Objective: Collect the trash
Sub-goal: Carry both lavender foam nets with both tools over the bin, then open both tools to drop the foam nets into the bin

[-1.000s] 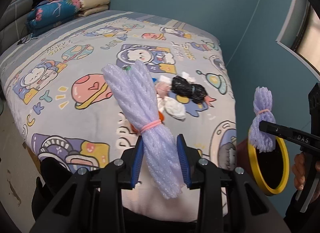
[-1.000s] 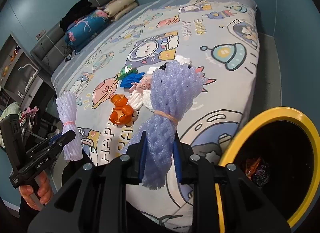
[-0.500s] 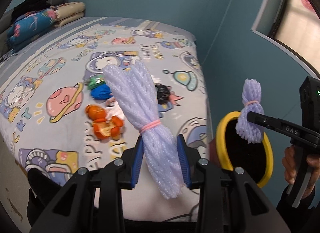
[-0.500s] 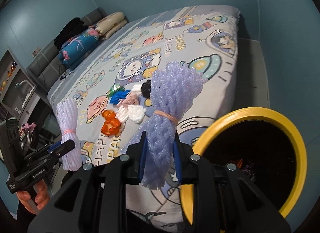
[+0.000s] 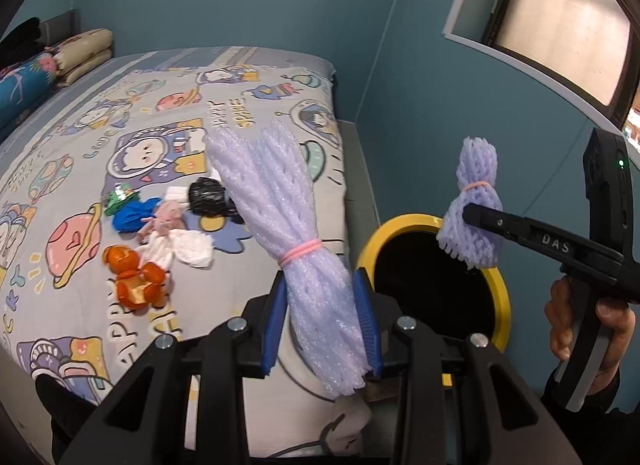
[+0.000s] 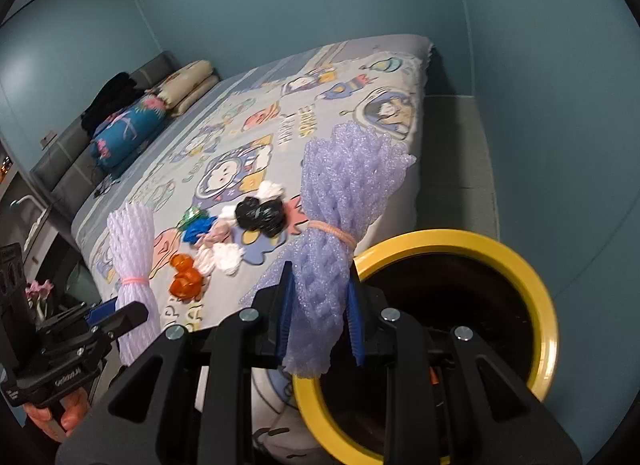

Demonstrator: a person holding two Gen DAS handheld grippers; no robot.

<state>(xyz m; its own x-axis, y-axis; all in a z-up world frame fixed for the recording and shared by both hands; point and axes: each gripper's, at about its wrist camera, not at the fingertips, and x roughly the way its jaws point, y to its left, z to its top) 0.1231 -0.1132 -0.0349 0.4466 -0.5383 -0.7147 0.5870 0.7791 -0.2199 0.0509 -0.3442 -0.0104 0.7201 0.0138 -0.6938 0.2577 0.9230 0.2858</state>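
Blue bedroom: bin [image 6: 536,289] beside bed [image 6: 360,77]. We note both grippers, left [image 5: 322,321] and right [image 6: 320,313], clamped on foam bundles [image 5: 320,297] [image 6: 328,265] for dropping.

frames [image 5: 248,377]: black, silver screws
pads [image 5: 275,321]: blue, ribbed
right gripper [image 5: 480,221]: white "DAS", green LED
hand [image 5: 592,329]: bare skin

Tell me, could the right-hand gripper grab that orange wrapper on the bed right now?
Probably not as things stand. The right gripper is already shut on a purple foam net bundle, so its jaws are full. It also sits by the yellow-rimmed bin, apart from the orange wrapper on the bed.
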